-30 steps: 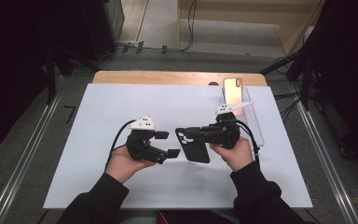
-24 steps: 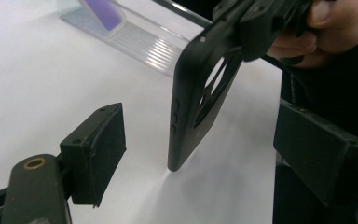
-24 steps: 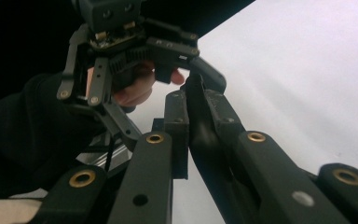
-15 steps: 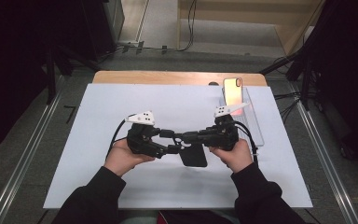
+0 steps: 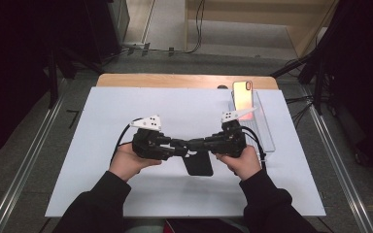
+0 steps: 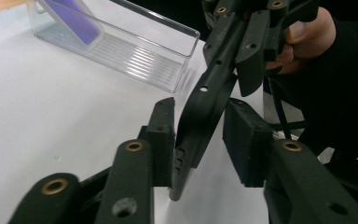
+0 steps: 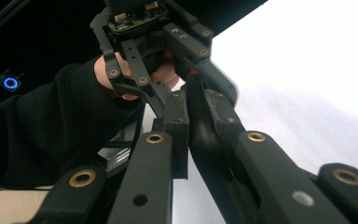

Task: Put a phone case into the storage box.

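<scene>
black phone case (image 5: 198,164) between both grippers' jaws

Both arms are in black long sleeves (image 5: 102,196), with the cuffs ending right at the wrists. Each hand carries a matte black two-jaw handheld left gripper (image 5: 177,146) and right gripper (image 5: 199,144) built from flat link bars with brass-coloured rivets (image 7: 154,137) and small bolt holes. The jaw pads (image 6: 244,140) are chunky black blocks. A light grey three-cornered plate (image 5: 147,122) sits at 12 o'clock on each body, and a black cable (image 5: 121,138) loops off the back.
</scene>
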Demonstrator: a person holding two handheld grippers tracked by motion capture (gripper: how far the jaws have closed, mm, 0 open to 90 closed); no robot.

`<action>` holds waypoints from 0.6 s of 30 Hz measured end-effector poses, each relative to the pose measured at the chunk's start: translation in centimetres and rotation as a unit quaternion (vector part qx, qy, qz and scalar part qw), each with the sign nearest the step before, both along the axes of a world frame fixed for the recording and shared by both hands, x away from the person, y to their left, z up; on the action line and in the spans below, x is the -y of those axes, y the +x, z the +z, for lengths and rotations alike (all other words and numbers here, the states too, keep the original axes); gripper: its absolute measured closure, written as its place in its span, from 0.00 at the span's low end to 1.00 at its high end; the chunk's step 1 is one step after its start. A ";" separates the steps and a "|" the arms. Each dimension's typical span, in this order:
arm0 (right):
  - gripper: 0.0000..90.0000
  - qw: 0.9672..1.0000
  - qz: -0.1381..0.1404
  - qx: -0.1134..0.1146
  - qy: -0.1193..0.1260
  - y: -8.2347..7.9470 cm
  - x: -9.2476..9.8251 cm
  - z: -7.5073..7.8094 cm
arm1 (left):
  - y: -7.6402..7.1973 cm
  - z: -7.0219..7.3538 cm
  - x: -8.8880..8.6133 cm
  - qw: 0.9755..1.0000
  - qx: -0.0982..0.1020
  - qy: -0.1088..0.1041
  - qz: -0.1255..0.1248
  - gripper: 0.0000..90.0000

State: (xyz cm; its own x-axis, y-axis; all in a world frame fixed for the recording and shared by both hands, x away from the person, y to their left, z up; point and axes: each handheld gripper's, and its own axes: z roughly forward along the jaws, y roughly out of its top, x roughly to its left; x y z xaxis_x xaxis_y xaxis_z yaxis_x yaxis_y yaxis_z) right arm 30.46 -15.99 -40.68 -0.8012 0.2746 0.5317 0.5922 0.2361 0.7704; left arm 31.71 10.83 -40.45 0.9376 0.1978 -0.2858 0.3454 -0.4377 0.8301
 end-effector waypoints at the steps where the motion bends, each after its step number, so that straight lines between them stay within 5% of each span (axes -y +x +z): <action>1: 0.87 1.000 0.001 -0.001 0.002 0.0 0.0 0.0 | 0.0 0.0 0.0 1.000 0.002 0.002 -0.001 0.76; 4: 0.87 1.000 0.002 0.000 0.005 0.1 0.1 0.0 | -0.2 0.1 0.0 1.000 0.012 0.003 -0.010 0.80; 9: 0.81 1.000 -0.001 0.001 0.007 0.0 0.1 0.0 | -0.2 0.3 -0.1 1.000 -0.004 0.013 -0.022 0.85; 18: 0.47 0.998 -0.039 0.045 -0.007 -0.5 0.0 0.4 | -0.2 0.8 -0.5 0.999 -0.026 0.027 -0.013 0.86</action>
State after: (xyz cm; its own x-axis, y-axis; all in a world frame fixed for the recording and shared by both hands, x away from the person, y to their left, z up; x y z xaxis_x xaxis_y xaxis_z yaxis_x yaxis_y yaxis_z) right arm 29.93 -16.00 -40.23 -0.8217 0.3446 0.4539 0.5373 0.2032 0.8185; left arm 31.51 11.36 -39.66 0.9267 0.1897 -0.3243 0.3755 -0.4915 0.7858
